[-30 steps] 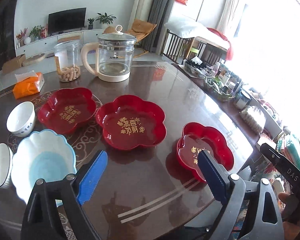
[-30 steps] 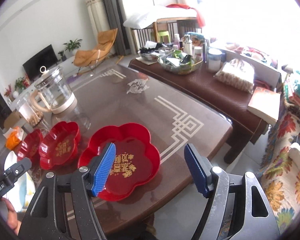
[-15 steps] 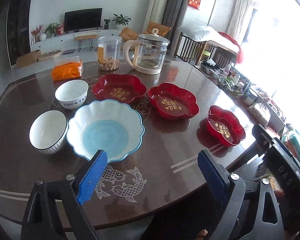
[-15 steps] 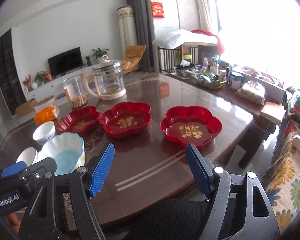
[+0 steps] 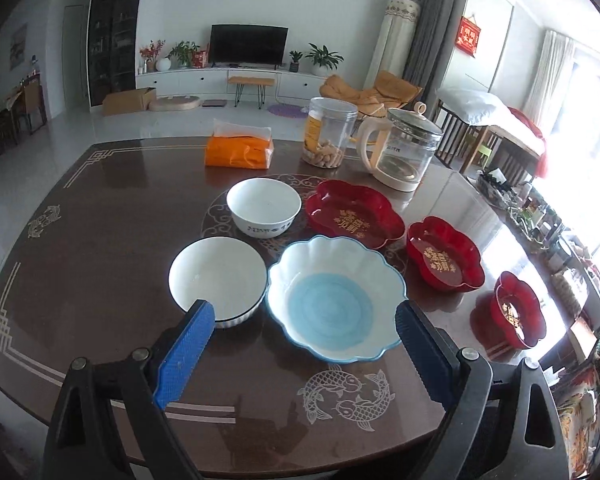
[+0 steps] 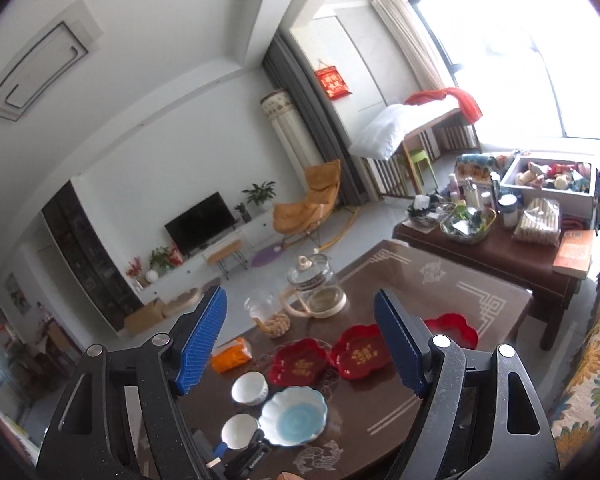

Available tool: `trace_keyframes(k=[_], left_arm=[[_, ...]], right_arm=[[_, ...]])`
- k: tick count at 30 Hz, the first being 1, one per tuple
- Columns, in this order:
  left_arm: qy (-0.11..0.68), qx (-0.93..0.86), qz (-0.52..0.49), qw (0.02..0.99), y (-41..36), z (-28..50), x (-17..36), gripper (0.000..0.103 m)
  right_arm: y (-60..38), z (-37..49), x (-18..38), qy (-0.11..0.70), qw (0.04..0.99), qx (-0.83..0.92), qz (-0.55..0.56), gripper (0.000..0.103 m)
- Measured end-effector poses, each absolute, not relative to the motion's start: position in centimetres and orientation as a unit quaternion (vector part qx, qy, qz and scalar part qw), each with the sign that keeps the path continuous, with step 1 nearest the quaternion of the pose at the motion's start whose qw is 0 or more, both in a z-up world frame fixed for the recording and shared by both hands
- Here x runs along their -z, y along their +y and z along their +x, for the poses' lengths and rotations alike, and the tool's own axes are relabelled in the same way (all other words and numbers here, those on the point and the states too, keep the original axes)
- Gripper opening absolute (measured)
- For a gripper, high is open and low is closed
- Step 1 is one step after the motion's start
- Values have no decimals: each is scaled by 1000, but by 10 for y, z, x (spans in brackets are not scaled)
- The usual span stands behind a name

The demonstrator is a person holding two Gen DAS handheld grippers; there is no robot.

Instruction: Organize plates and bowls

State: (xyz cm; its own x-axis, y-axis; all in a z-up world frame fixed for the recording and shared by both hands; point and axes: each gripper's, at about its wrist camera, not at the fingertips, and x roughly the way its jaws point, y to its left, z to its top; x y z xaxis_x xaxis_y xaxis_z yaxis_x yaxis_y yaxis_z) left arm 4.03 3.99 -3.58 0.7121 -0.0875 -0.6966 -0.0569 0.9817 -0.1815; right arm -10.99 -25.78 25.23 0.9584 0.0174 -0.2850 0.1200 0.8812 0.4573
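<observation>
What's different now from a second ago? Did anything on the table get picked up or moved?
Only the views changed. The left hand-held gripper swung from the red plates across to the blue scalloped bowl and the white bowl. The right hand-held gripper rose from close over a red plate to a high view of the room; its jaws are opening, empty. Nothing was picked up; every dish stayed put.

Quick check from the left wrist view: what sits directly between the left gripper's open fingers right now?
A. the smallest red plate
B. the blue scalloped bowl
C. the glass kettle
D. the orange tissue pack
B: the blue scalloped bowl lies on the table framed by the left gripper, whose fingers stand wide apart and touch nothing.
</observation>
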Motion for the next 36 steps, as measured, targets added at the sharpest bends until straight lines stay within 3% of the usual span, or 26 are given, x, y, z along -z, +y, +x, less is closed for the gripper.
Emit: trace_keyframes(k=[3, 9, 32, 36], left_arm=[[383, -8, -95, 919, 51, 44, 43, 92], [386, -6, -99, 917, 51, 47, 48, 92], [396, 1, -93, 914, 43, 47, 50, 92], [402, 10, -89, 911, 39, 49, 52, 92]], right_arm=[[-261, -82, -243, 209, 938, 19, 275, 81], [-242, -67, -229, 230, 936, -20, 265, 82], [-244, -82, -242, 199, 946, -45, 252, 82], [-243, -67, -232, 226, 936, -48, 265, 82]])
